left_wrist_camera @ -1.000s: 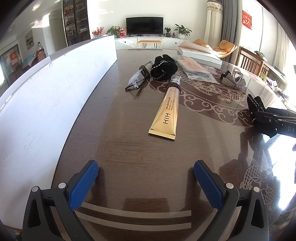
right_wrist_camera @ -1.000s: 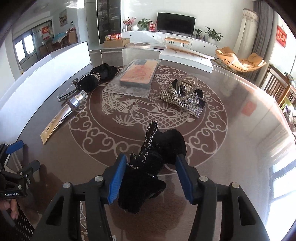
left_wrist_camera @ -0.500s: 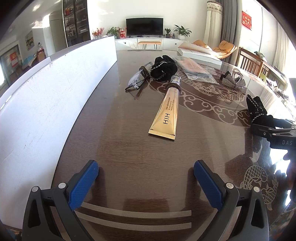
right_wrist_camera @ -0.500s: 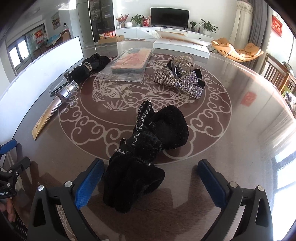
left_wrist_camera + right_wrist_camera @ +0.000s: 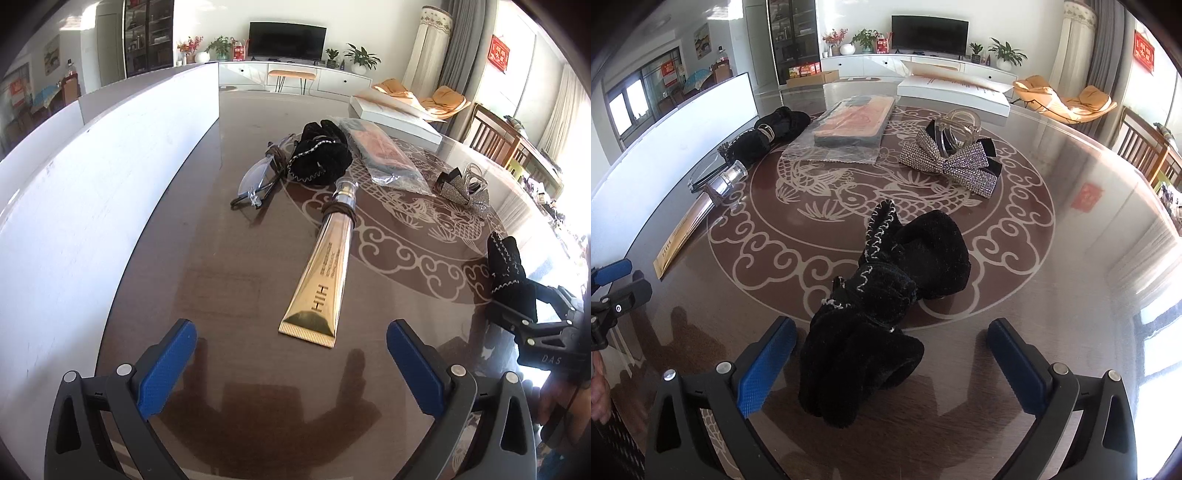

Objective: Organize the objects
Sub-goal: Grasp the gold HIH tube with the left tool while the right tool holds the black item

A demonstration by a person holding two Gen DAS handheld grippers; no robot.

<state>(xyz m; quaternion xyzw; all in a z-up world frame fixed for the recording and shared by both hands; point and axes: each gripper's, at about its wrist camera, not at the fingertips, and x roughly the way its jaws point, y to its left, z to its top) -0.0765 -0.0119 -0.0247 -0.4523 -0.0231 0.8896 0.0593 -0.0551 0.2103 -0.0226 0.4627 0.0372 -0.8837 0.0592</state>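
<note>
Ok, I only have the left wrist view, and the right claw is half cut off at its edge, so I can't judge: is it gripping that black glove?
Observer: No. The right claw is open, and the glove lies on the table between its pads, unclamped.
Operator: Is it centred in the claw?
Observer: No. It sits close to the left pad, with a wide gap to the right one.
Operator: What's past it?
Observer: The bow, straight ahead and apart from the glove.
</note>
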